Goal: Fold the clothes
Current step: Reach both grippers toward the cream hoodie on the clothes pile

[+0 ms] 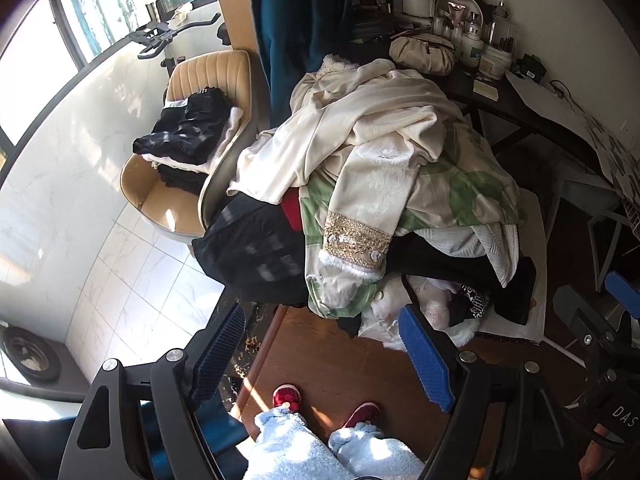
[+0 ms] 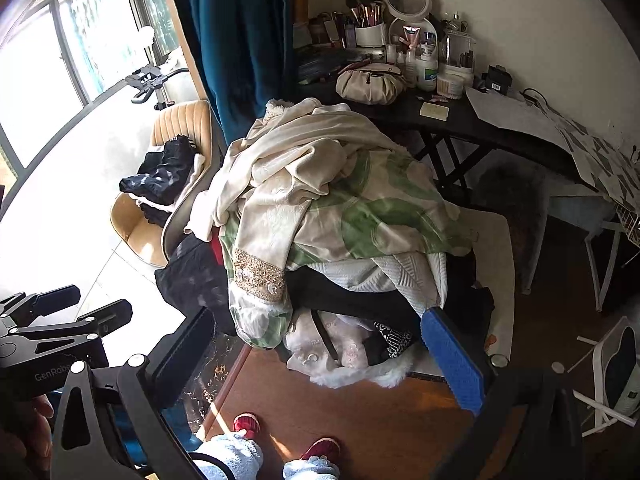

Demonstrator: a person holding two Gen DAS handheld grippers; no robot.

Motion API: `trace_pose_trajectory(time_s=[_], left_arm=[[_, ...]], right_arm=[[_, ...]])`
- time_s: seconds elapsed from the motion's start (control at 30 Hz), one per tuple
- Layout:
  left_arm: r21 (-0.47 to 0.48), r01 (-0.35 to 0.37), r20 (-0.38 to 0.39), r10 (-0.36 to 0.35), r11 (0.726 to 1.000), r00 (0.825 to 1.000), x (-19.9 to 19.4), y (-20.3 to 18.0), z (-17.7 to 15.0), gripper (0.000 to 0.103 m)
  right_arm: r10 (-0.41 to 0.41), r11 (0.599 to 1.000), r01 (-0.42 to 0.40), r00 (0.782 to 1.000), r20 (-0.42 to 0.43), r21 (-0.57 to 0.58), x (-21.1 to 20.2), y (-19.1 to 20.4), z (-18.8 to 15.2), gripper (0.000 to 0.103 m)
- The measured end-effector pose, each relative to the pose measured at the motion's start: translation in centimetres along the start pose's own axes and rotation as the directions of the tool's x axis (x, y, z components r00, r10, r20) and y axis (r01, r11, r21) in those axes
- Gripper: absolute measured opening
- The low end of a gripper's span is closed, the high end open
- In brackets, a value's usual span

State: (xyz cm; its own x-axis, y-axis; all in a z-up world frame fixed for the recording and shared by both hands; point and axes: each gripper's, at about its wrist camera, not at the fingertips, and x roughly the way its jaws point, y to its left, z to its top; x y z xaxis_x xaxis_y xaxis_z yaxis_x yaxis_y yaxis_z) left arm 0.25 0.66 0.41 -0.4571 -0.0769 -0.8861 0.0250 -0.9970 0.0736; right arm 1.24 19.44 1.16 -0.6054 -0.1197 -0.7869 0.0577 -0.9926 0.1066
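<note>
A tall heap of unfolded clothes [image 1: 376,184] lies ahead: cream fleece on top, a green-and-white garment with a gold trimmed cuff [image 1: 356,244], and black pieces underneath. It also shows in the right wrist view [image 2: 332,220]. My left gripper [image 1: 320,356] is open and empty, held above the wooden floor just short of the heap. My right gripper [image 2: 324,360] is open and empty, its blue pad [image 2: 452,360] near the heap's lower edge. The left gripper also shows at the left of the right wrist view [image 2: 68,312].
A tan chair [image 1: 180,152] at the left holds stacked dark clothes [image 1: 188,128]. A black table [image 2: 460,120] with cosmetics, a mirror and a pouch stands behind the heap. A teal curtain [image 2: 236,40] hangs at the back. The person's red slippers [image 1: 324,404] are below.
</note>
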Motion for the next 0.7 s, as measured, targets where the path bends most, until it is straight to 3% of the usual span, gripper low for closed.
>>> trace_pose_trajectory(time_s=[0.07, 0.27, 0.5, 0.7], left_arm=[[-0.01, 0.027, 0.003, -0.027, 1.0, 1.0, 0.0, 0.2, -0.2, 0.08], [0.015, 0.016, 0.008, -0.016, 1.0, 1.0, 0.1, -0.9, -1.4, 0.08], [-0.03, 0.043, 0.011, -0.042, 0.999, 0.999, -0.1, -0.5, -1.9, 0.079], [-0.102, 0.159, -0.053, -0.165, 0.982, 0.985, 1.4, 0.9, -2.5, 0.079]], right_arm=[[0.004, 1.0, -0.004, 1.0, 0.003, 0.01, -0.3, -1.0, -0.4, 0.103], [-0.02, 1.0, 0.02, 1.0, 0.006, 0.02, -0.6, -2.0, -0.5, 0.103], [-0.054, 0.999, 0.054, 0.999, 0.0, -0.003, -0.8, -1.6, -1.2, 0.103], [-0.065, 0.998, 0.065, 0.998, 0.007, -0.017, -0.9, -1.4, -1.1, 0.103]])
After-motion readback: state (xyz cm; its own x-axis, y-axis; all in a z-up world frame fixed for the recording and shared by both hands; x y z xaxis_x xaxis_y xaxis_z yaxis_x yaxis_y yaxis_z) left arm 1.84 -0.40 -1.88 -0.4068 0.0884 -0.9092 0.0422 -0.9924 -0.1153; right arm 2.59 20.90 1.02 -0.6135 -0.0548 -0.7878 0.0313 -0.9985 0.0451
